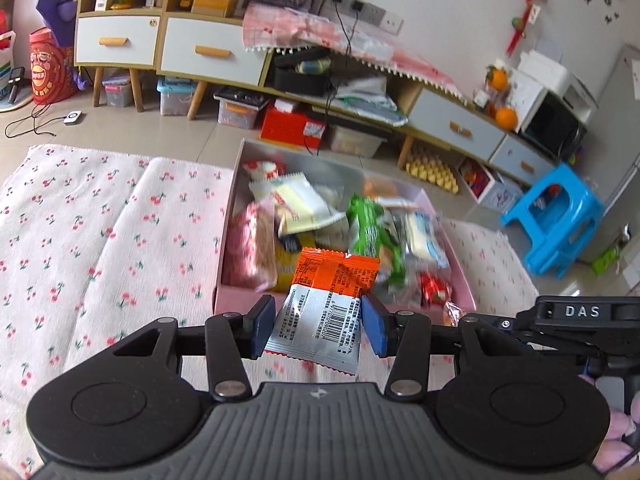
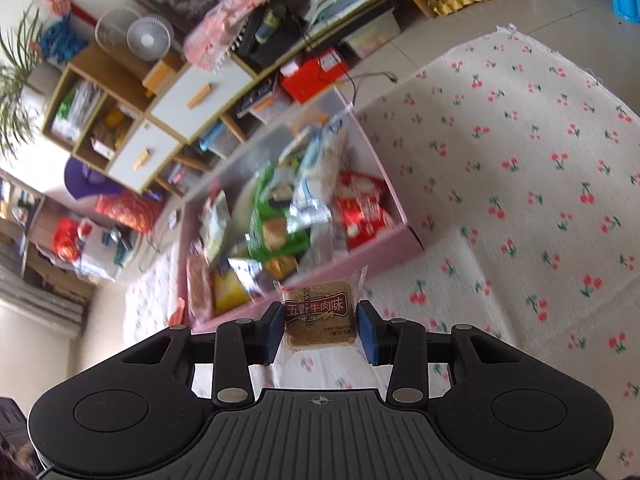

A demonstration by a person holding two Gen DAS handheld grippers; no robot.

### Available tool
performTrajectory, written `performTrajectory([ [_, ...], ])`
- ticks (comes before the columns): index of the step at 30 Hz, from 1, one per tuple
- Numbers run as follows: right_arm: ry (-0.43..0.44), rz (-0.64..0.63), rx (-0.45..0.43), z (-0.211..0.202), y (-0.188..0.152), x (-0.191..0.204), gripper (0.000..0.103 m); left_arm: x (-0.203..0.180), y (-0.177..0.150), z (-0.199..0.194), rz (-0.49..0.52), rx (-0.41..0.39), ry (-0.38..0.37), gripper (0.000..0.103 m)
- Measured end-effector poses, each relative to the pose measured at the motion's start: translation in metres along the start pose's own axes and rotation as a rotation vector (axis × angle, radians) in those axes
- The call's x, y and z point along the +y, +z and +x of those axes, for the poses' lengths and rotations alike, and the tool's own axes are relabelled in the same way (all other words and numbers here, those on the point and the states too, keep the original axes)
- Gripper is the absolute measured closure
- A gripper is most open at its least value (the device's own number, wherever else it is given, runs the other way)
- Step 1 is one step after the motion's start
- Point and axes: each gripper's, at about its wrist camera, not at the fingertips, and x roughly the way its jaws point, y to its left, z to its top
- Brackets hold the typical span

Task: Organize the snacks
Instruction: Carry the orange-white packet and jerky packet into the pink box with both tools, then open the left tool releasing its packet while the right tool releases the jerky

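Note:
An orange and silver snack packet [image 1: 328,304] with a barcode hangs between the blue pads of my left gripper [image 1: 320,326], which is shut on it just in front of the pink box [image 1: 234,294]. The box holds several snack packs, among them a green one [image 1: 366,224]. In the right wrist view my right gripper [image 2: 320,330] is shut on a small brown square snack [image 2: 320,316] in clear wrap, held above the cloth near the pink box [image 2: 352,256]. Part of the right gripper's black body [image 1: 576,314] shows at the right of the left wrist view.
The box sits on a cherry-print cloth [image 1: 100,232], [image 2: 520,200] spread over the table. Beyond it are a tiled floor, low cabinets [image 1: 208,52] with storage bins beneath, a blue plastic stool [image 1: 556,216] and a microwave [image 1: 552,128].

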Motion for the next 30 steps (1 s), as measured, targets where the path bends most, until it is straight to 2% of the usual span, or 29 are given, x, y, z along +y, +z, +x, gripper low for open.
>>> performTrajectory([
  [6, 0.023, -0.007, -0.050, 0.012, 0.011, 0.002, 0.064, 0.004, 0.012, 0.015, -0.018, -0.055, 0.018, 0.059],
  [15, 0.039, -0.046, -0.097, 0.030, 0.022, 0.007, 0.064, 0.006, 0.010, 0.030, 0.000, -0.112, -0.004, 0.059],
  [20, 0.012, -0.057, -0.118, 0.038, 0.024, 0.003, 0.064, 0.003, 0.009, 0.037, 0.015, -0.109, 0.006, 0.059],
  [30, -0.003, -0.070, -0.153, 0.040, 0.023, -0.003, 0.063, -0.006, 0.005, 0.042, 0.129, -0.087, 0.057, 0.058],
])
